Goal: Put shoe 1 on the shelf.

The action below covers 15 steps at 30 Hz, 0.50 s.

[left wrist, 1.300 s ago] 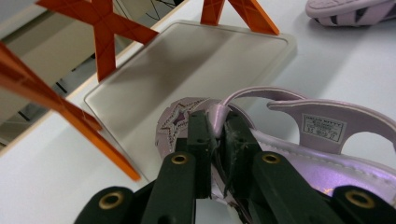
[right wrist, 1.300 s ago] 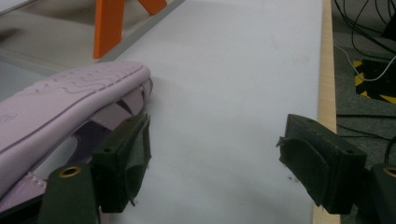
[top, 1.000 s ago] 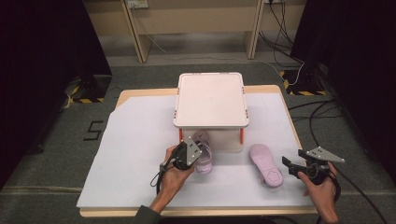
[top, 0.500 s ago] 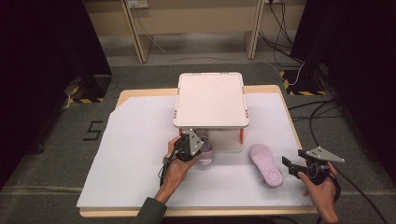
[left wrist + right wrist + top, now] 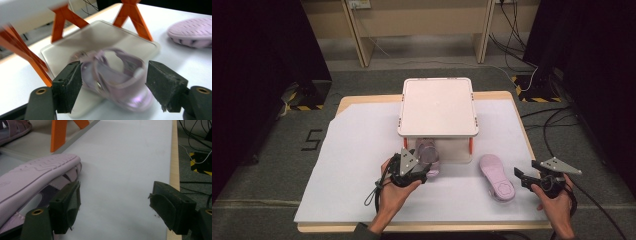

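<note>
The work in hand looks like putting a pair of lilac sandals on the low shelf of a small white rack (image 5: 438, 106) that stands on the worktop (image 5: 357, 150). The left gripper (image 5: 428, 169) has just been opening its jaws, and the first sandal (image 5: 428, 152) sits between them, upright with its strap side up, resting partly on the rack's pale base plate (image 5: 100, 37) and partly over that plate's front edge. In the left gripper view the jaws stand clear on both sides, so the sandal appears released. To finish this step well, I would draw the left gripper straight back along its own line, level, so neither jaw catches the straps or drags the sandal off the plate; the orange legs (image 5: 132, 17) close by leave little room for a sideways swing. If the sandal is meant to sit fully under the rack, a gentle push on the heel before withdrawing may help. The right gripper (image 5: 523, 178) waits with jaws wide, holding nothing, just beside the second sandal (image 5: 496, 176), which lies sole up on the worktop, near the rack's right leg.
</note>
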Motion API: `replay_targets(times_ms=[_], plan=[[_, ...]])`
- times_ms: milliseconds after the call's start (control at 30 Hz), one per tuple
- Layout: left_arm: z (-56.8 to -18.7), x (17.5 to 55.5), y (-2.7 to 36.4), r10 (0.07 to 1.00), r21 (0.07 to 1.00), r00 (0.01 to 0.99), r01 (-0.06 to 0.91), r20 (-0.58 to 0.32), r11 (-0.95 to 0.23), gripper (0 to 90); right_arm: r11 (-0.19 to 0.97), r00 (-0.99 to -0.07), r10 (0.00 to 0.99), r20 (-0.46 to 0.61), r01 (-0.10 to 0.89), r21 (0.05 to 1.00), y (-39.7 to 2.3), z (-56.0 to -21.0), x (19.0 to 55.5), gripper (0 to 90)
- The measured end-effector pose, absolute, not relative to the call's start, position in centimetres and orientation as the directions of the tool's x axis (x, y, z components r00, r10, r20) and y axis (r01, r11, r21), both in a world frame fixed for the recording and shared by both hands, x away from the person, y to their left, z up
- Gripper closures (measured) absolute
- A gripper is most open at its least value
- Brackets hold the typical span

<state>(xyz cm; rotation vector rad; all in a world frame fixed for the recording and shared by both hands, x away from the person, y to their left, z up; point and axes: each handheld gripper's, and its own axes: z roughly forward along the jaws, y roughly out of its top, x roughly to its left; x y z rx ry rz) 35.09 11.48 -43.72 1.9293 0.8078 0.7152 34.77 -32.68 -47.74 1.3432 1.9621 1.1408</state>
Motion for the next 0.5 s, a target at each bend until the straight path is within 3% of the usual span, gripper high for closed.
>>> replay_targets(times_ms=[300, 500], plan=[[-46.4, 33.6, 11.4, 0.790, 0.875, 0.599, 0.306, 0.130, -0.376, 24.8, 0.163, -0.389, 0.919, 0.055, 0.504, 0.848, -32.7, -47.8, 34.8, 24.6], [-48.1, 34.1, 10.2, 0.785, 0.849, 0.599, 0.325, 0.156, -0.416, 22.3, 0.164, -0.390, 0.919, 0.055, 0.505, 0.847, -32.6, -47.8, 34.8, 24.6]])
